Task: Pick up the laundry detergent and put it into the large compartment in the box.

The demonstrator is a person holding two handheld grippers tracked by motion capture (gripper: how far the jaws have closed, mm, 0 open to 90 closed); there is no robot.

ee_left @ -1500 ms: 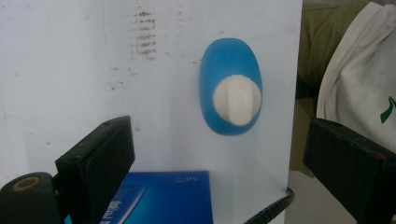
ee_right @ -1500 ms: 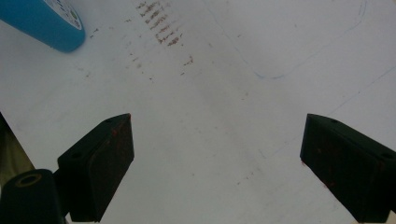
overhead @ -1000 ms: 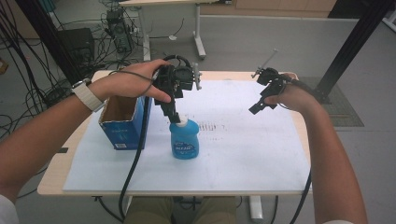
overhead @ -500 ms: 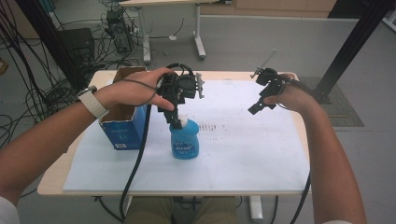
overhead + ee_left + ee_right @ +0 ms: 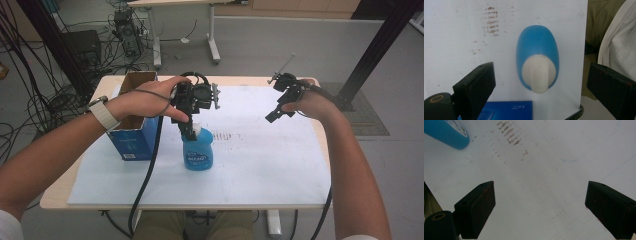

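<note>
A blue bottle point(image 5: 198, 152) with a white cap point(image 5: 201, 131) is seen standing upright a little left of the middle of the high view, on the white sheet point(image 5: 260, 160) that covers the desk point(image 5: 55, 197). The left tool point(image 5: 190, 131) is held directly above the bottle, pointing down at it, with its tips at the level of the cap. In the left gripper view the bottle point(image 5: 537, 60) is seen from above in the centre of the frame, its white cap point(image 5: 538, 74) lying between the two black jaws; the jaws are spread wide and are kept clear of the bottle on both sides, so nothing is grasped by the left tool point(image 5: 544, 82).

A blue cardboard box point(image 5: 135, 135) with an open top is placed just left of the bottle in the high view, under the person's left hand point(image 5: 142, 102). Its printed edge point(image 5: 506, 111) is visible at the bottom of the left gripper view.

The right tool point(image 5: 280, 111) is held in the air at the upper right of the high view, well apart from the bottle. In the right gripper view its jaws are spread wide over the bare sheet point(image 5: 544, 185), with nothing between them, and the right tool point(image 5: 540, 207) is thus released. The bottle's base point(image 5: 447, 132) is seen in the upper left corner of that view, near some brown smudges point(image 5: 510, 133) on the sheet.
</note>
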